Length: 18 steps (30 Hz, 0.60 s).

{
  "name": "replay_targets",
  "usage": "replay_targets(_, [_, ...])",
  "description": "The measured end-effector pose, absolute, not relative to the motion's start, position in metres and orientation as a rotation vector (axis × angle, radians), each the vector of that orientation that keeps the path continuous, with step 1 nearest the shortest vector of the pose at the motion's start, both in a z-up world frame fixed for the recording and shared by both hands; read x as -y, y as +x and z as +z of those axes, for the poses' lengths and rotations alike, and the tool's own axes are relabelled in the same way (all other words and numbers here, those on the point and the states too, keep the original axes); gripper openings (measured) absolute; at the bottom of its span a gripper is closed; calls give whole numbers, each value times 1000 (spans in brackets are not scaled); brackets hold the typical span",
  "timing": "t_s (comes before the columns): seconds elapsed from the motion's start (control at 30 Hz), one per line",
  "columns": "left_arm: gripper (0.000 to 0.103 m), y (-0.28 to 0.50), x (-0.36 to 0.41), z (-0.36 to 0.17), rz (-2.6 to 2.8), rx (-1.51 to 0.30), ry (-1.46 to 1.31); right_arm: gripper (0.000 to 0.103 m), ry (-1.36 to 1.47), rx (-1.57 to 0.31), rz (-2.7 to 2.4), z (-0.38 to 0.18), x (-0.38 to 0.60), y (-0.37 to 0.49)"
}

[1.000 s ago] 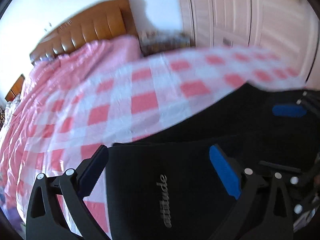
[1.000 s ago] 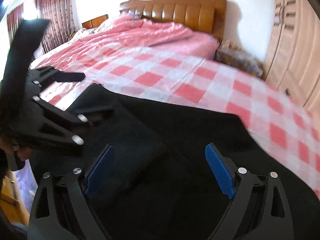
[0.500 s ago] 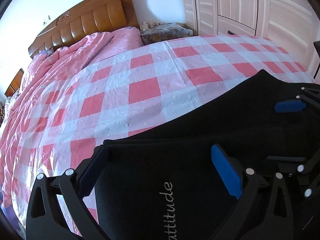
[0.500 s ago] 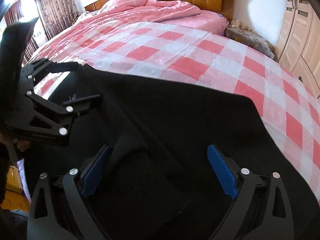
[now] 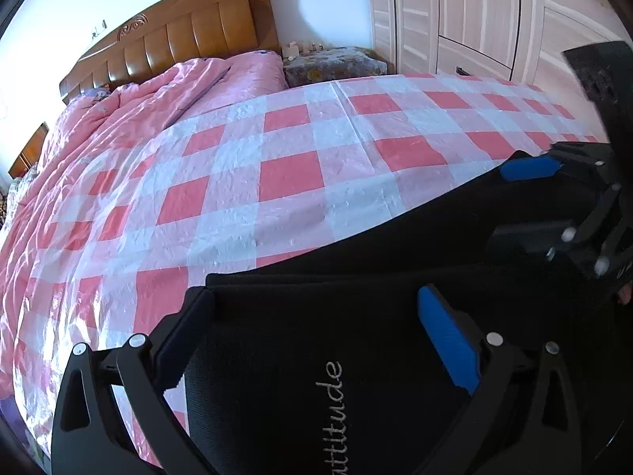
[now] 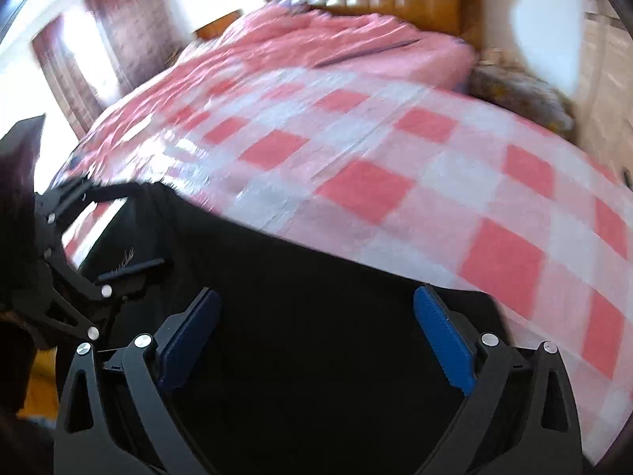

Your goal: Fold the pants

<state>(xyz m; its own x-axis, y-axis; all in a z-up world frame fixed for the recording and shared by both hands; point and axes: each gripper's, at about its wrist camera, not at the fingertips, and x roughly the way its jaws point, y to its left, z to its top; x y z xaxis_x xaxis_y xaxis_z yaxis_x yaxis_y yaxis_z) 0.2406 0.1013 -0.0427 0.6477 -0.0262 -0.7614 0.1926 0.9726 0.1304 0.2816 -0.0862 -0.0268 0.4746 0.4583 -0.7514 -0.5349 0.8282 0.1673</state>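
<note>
A: Surface: a bed with a pink-and-white checked cover, upper frame. The black pants lie across the lower frame.

B: Left gripper and right gripper both spread wide, holding nothing. Pinch one layer edge only, then fold flat.

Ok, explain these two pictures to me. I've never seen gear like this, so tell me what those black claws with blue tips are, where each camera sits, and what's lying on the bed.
No robot here: a person holds a two-finger gripper in each hand, each with a fisheye camera looking forward along its fingers. One picture comes from the left gripper, the other from the right gripper; the blue strips are finger pads. Each gripper also shows at the edge of the other's view. Black pants with pale lettering lie on a bed under a pink-and-white checked cover, headboard behind. Both grippers are open above the pants, holding nothing. The right picture is motion-blurred.
</note>
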Motion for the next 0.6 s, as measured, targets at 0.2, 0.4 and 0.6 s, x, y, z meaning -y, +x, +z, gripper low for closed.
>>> replay_targets(0.2, [101, 207, -68, -7, 39, -731, 300, 98, 90, -804, 412, 3, 186, 224])
replay_targets(0.4, [101, 229, 57, 4, -454, -796, 287, 98, 89, -921, 235, -32, 235, 201])
replay_targets(0.6, [102, 285, 108, -48, -479, -999, 342, 98, 87, -996, 246, -48, 264, 203])
